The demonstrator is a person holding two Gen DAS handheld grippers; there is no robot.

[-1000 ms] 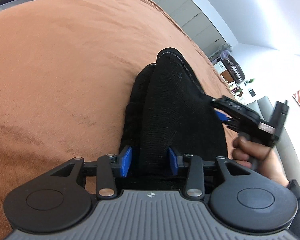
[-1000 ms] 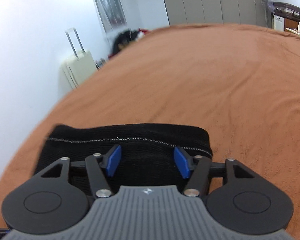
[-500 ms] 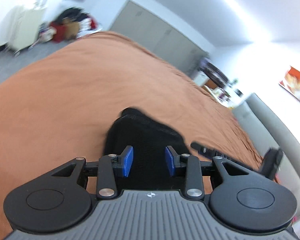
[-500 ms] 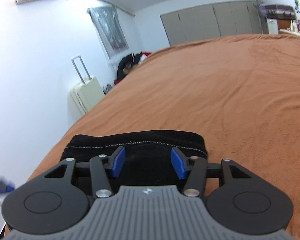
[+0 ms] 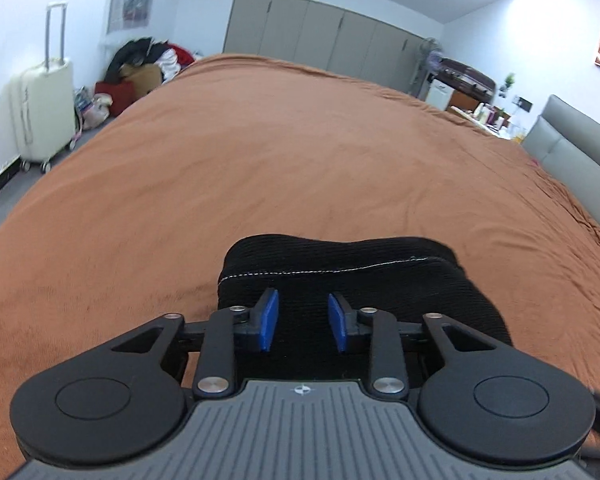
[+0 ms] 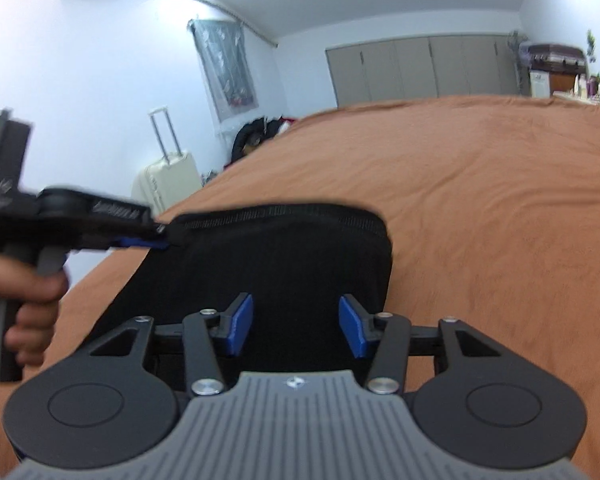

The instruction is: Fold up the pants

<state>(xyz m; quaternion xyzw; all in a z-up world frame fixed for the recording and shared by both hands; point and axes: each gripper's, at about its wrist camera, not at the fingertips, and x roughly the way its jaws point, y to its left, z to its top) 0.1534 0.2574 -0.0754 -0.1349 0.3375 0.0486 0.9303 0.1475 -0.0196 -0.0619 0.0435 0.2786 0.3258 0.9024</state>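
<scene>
Since 1 second ago: pants (image 5: 352, 276) now folded compact. Left gripper (image 5: 303, 322), right gripper (image 6: 296, 326) spread, empty; press the fold flat.

2 low wrist views close over the black pants (image 5: 340, 276), both facing the wardrobe (image 6: 420, 68)

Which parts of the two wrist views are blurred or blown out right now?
Left wrist view: mostly sharp, with slight smear on the suitcase and strong fisheye bending of the bed cover. Right wrist view: motion blur on the left gripper at the edge of the black pants; the ceiling strip above is overexposed.
</scene>
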